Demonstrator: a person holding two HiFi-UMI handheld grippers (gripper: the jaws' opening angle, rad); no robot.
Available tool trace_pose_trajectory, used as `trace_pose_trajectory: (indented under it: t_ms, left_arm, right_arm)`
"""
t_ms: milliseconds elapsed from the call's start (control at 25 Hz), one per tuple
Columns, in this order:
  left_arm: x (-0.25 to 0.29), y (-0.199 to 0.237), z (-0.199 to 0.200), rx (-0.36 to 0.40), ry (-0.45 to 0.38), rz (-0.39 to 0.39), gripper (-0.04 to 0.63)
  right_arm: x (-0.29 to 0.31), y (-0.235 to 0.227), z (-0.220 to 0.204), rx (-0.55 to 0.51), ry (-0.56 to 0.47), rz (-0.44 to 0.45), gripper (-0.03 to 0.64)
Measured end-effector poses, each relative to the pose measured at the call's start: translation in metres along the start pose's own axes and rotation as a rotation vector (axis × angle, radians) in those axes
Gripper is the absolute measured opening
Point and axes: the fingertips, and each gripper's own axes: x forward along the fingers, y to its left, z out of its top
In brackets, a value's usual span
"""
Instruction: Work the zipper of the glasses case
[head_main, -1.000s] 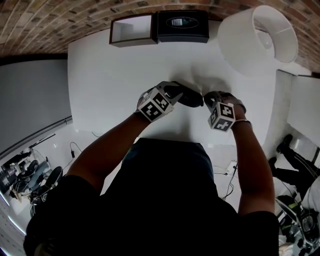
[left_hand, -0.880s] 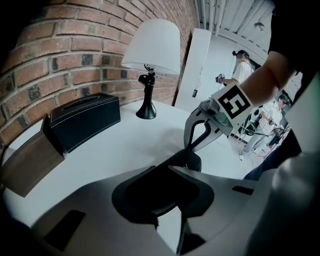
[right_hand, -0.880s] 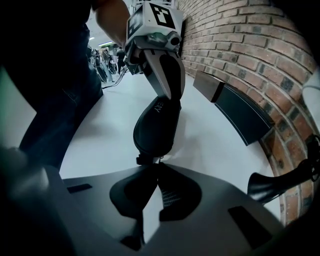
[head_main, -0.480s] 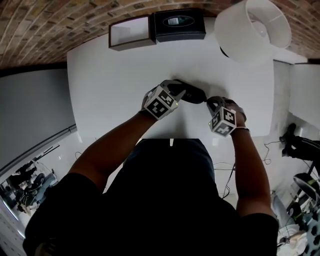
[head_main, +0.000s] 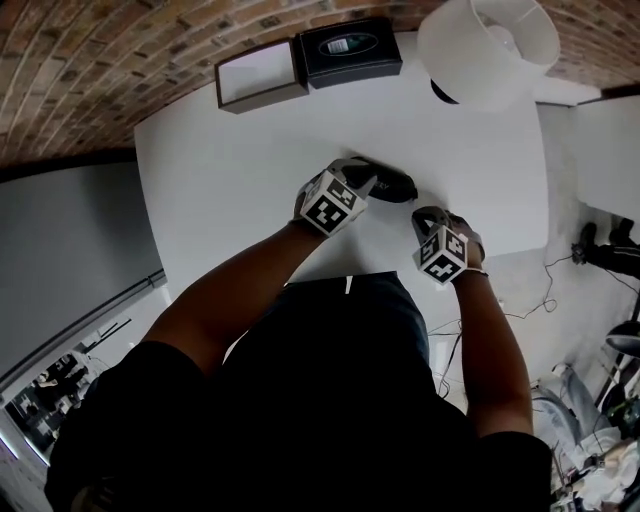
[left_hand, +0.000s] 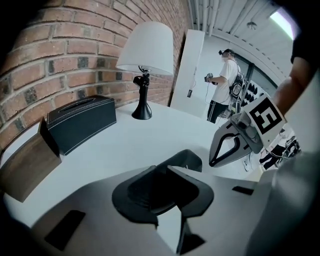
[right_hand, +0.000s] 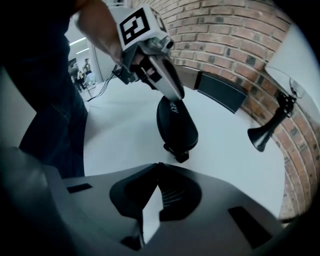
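- Centrally on the white bench (head_main: 230, 170) a black glasses case (head_main: 392, 186) is laid flat, between the two claws
- The left claw (head_main: 362, 180) is set down on one end of the case; in the right gripper view a pale finger of it is seen lying over the case's top, at the end farther from that camera
- In the left gripper view its jaws are drawn together at the tips, and nothing is caught between the ribbed pads; the case is seen just beyond the tips, slightly to the right
- The right claw (head_main: 428, 216) is held just beside the other end of the case, apart from it
- Its jaws are likewise closed tip to tip and nothing is gripped; only a sliver of bare bench is shown between them
- A small dark zipper pull (right_hand: 181, 156) is seen sticking out at the near end of the case, just ahead of the right claw's tips and not touched by them
- Pale lettering is printed on the case's top, too small to be read
- At the back of the bench, by the brick wall (head_main: 120, 50), a black box (head_main: 348, 50), a shallow dark-rimmed tray (head_main: 260, 75) and a white-shaded lamp (head_main: 488, 38) are ranged in a row, well apart from the case
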Motion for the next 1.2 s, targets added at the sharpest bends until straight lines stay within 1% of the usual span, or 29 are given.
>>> trace_pose_trajectory:
  t_ms: [120,200,280,400,720,880,1040,1200]
  left_arm:
    - [0.001,-0.001,0.000,0.002,0.004,-0.013,0.080]
    - [0.002,0.000,0.001,0.005,0.008,-0.020,0.080]
    - [0.002,0.000,0.002,0.010,0.007,-0.023,0.080]
    - [0.002,0.000,0.002,0.013,0.006,-0.026,0.080]
    - [0.001,-0.001,0.001,0.029,0.001,-0.036,0.080]
    - [0.001,-0.001,0.001,0.030,0.001,-0.036,0.080]
    - [0.001,-0.001,0.001,0.035,0.001,-0.042,0.080]
    - [0.002,-0.001,0.002,0.033,-0.001,-0.043,0.080]
  right_arm:
    - [-0.007,-0.012,0.004,0.130,-0.052,-0.058,0.006]
    - [-0.008,-0.022,0.009,0.184,-0.075,-0.083,0.014]
    - [-0.006,-0.029,0.012,0.217,-0.084,-0.094,0.037]
    - [0.000,-0.036,0.017,0.249,-0.090,-0.102,0.051]
    - [0.005,-0.042,0.014,0.324,-0.076,-0.131,0.048]
    - [0.006,-0.041,0.013,0.369,-0.081,-0.112,0.063]
    - [0.011,-0.042,0.009,0.391,-0.057,-0.117,0.068]
    - [0.014,-0.045,0.010,0.396,-0.064,-0.119,0.071]
